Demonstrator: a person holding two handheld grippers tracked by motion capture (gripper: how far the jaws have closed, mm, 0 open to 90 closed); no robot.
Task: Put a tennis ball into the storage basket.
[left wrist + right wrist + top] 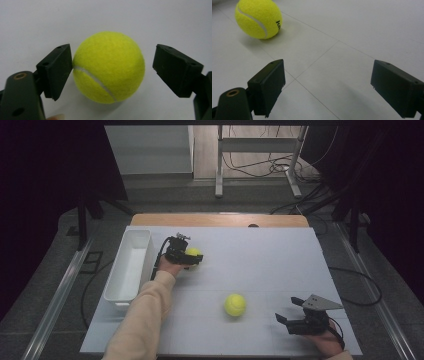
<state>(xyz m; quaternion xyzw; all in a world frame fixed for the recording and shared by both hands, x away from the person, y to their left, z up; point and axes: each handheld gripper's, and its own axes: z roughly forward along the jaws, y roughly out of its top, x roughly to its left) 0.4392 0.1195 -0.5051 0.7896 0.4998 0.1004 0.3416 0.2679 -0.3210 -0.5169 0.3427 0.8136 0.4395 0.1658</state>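
The left gripper sits over by the white bin, jaws straddling a yellow tennis ball on the white table. In the left gripper view the ball sits square between the pads: the left pad touches its felt right at the seam, while a sliver of table shows between the ball and the right pad, so this is not a pinch yet. To the left, just beside that hand, the long white bin runs along the table's left edge, and its floor looks bare. Moving right, a second tennis ball rests alone on the open table, well apart from the first. Further right, the right gripper rests low near the front edge, jaws spread wide with nothing between them. In the right gripper view that second ball lies ahead and off to the left.
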